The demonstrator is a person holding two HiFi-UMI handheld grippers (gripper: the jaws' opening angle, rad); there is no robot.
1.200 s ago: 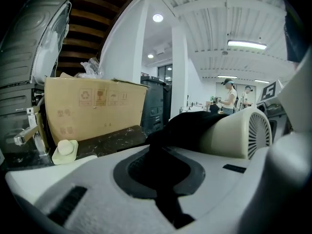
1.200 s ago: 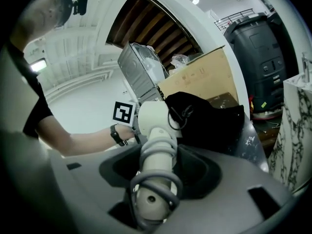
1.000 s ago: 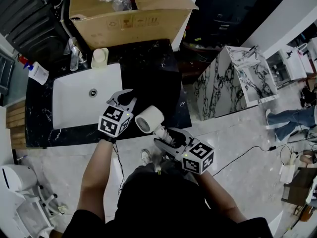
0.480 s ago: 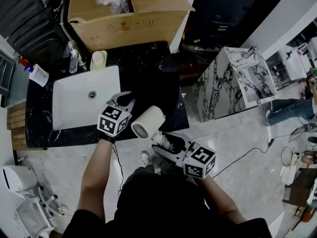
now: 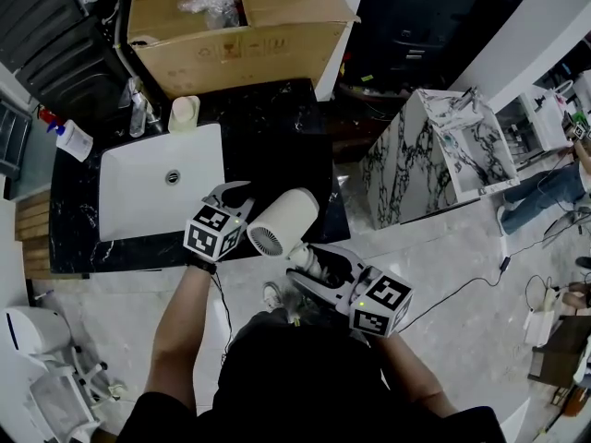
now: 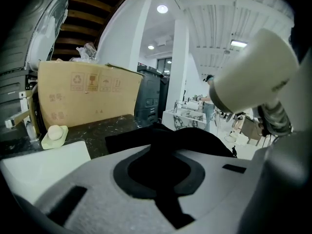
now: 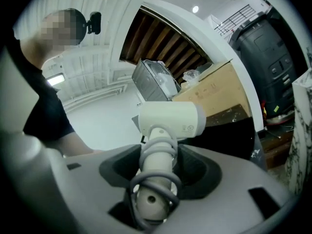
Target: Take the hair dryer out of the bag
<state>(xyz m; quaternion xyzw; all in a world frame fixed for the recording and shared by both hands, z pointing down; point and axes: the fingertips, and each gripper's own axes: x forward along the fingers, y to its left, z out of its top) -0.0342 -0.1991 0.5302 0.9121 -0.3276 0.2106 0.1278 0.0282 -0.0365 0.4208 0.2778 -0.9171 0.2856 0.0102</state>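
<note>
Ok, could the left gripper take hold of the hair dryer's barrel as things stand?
Probably not yet: the left gripper is shut on the black bag, though the hair dryer is right beside it, nothing between.

The hair dryer [image 5: 282,221] hangs right of the sink [image 5: 129,192] — cardboard box [image 5: 231,49] behind both.

This looks like a bathroom mock-up inside a larger showroom or work space: a white sink [image 5: 138,201] is sunk in a black marble tabletop [image 5: 277,137], with a spray bottle [image 5: 72,138] at its edge. Around it are a big cardboard box [image 5: 240,49], a freestanding marble-patterned cabinet [image 5: 420,160] and cables [image 5: 462,280] trailing over the pale floor [image 5: 443,340].
</note>
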